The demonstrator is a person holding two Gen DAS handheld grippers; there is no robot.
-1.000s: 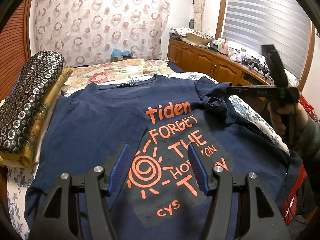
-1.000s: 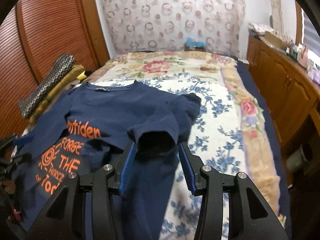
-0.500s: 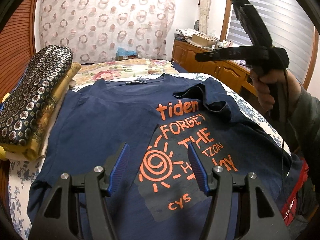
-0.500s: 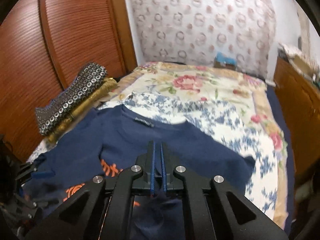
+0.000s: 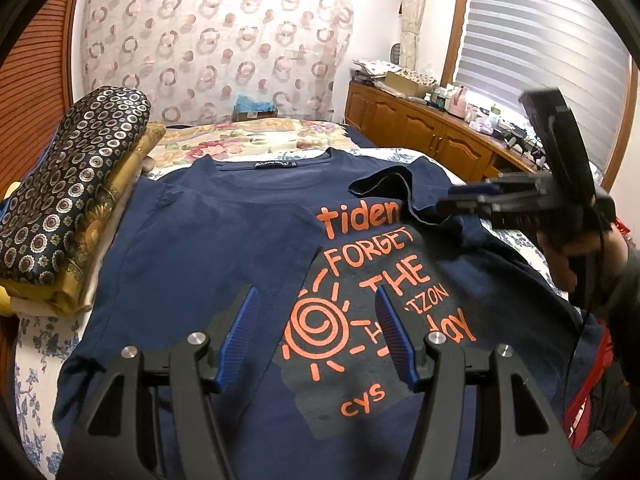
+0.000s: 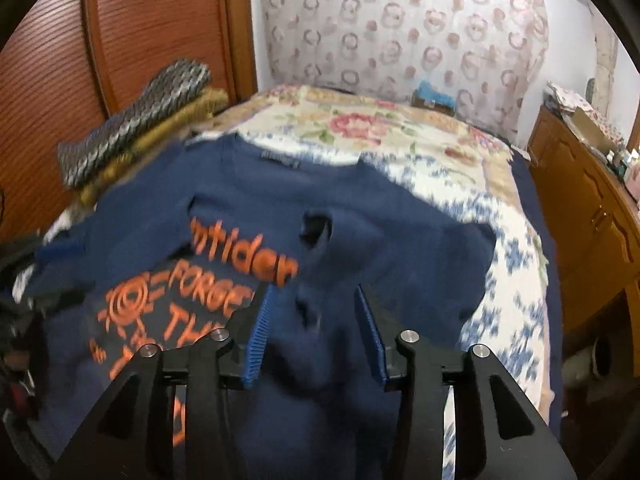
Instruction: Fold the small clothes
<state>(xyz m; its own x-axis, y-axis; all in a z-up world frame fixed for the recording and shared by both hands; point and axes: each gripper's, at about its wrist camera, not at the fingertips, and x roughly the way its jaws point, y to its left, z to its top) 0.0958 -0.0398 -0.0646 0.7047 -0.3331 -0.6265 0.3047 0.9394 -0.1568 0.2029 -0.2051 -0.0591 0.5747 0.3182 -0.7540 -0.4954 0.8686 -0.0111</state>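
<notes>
A navy T-shirt (image 5: 224,248) with orange lettering lies face up on the bed; it also shows in the right wrist view (image 6: 360,216). Its right sleeve (image 5: 396,188) is folded inward over the chest, and its left side is folded in over part of the print. My left gripper (image 5: 316,332) is open and empty, hovering over the shirt's lower front. My right gripper (image 6: 314,332) is open above the folded sleeve; in the left wrist view it (image 5: 452,200) hangs just over that sleeve, with no cloth seen between its fingers.
A stack of folded patterned fabric (image 5: 68,196) lies along the bed's left edge. The floral bedspread (image 6: 400,136) extends behind the shirt. A wooden cabinet (image 5: 432,136) runs along the right. A wooden sliding door (image 6: 100,40) stands at the left.
My right gripper, shut on the sleeve half a second ago, has opened and let it go on the chest. My left gripper stayed open over the shirt.
</notes>
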